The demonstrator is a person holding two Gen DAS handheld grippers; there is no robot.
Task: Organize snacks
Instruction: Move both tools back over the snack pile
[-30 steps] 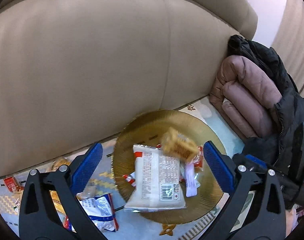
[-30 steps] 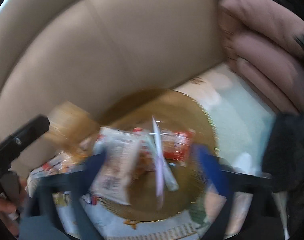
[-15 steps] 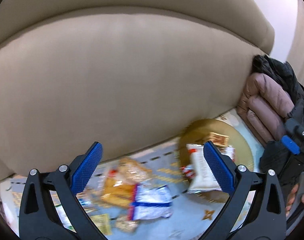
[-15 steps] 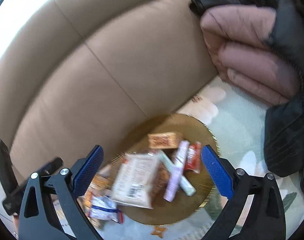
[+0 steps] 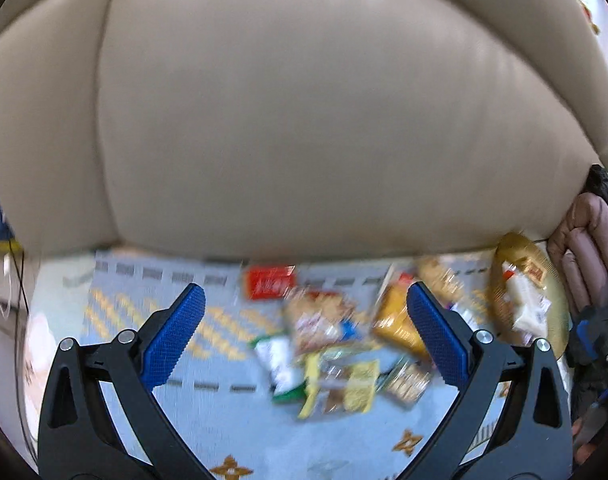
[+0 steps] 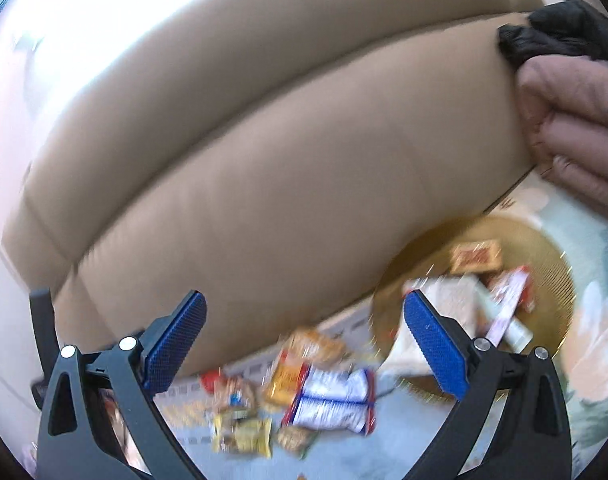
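A gold plate (image 6: 544, 252) holds several snack packets, among them a white packet (image 6: 456, 304) and a brown bar (image 6: 476, 256); the plate also shows at the far right in the left wrist view (image 5: 512, 248). A loose pile of snack packets (image 5: 336, 344) lies on the light blue mat. It includes a red packet (image 5: 269, 282) and a blue-and-white packet (image 6: 332, 400). My left gripper (image 5: 301, 334) is open and empty above the pile. My right gripper (image 6: 304, 344) is open and empty, between the pile and the plate. Both views are blurred.
A beige sofa back (image 5: 304, 120) rises right behind the mat. A pink and black padded jacket (image 6: 572, 92) lies at the right, beside the plate. The patterned mat (image 5: 123, 304) extends to the left.
Both grippers have swung left, away from the plate toward the loose pile. The brown bar that was in the air a second ago now lies on the plate.
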